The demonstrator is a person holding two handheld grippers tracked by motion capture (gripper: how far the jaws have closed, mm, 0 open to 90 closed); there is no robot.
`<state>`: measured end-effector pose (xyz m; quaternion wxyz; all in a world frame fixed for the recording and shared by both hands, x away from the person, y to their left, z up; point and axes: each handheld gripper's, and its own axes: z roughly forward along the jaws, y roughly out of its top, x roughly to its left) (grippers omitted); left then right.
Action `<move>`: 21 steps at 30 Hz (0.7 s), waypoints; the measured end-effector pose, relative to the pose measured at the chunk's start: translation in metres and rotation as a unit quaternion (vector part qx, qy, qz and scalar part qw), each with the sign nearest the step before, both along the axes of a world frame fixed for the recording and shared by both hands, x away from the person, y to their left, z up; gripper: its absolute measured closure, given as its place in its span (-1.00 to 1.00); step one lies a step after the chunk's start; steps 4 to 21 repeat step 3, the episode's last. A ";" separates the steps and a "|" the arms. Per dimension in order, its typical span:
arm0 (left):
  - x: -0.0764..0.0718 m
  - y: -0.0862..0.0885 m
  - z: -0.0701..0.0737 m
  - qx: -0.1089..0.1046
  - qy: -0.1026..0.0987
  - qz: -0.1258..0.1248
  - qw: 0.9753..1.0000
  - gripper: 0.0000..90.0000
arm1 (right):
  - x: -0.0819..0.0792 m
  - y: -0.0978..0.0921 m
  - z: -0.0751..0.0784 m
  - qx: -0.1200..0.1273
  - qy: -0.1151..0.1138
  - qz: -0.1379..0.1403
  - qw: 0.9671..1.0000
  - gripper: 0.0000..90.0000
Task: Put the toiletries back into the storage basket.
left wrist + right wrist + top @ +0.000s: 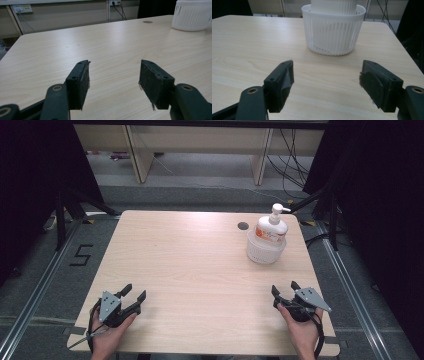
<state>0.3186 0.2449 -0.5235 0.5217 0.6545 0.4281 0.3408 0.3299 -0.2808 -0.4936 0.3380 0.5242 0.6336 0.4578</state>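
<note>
Black jaws on both grippers stand spread apart, nothing between them. Left gripper (134,296) rests at the near left corner of the worktop (200,265), held in the person's left hand (107,337), grey three-cornered plate on top, jaws pointing forward and slightly right. Right gripper (286,288) sits at the near right corner in the right hand (302,330), jaws pointing forward and slightly left. Cables trail back from each toward the near edge.

Left gripper view: the two pads (83,82) show worn, frayed edges; bare pale wood-grain laminate between and ahead of them.

Right gripper view: wide gap between the jaws, bare worktop in the gap; the white slotted basket (333,32) stands straight ahead, well apart from the jaw tips.

Mid-worktop: unoccupied wood-grain surface.

Far right of the worktop: white plastic basket with vertical slots, upright. Inside it stands a white pump bottle (272,227) with an orange-printed label, upright, pump head up, nozzle pointing right. Bottle rises well above the basket rim.

Just left of and behind the basket: a round dark cable hole (243,226) in the worktop.

Beyond the far edge: grey floor, pale wooden furniture legs, loose black cables at right. A "5" is marked on the floor at left.
</note>
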 end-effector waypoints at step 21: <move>0.000 0.000 0.000 0.001 0.000 0.000 1.000 -0.10 | 0.000 -0.002 0.000 -0.010 0.003 0.012 1.000 -0.39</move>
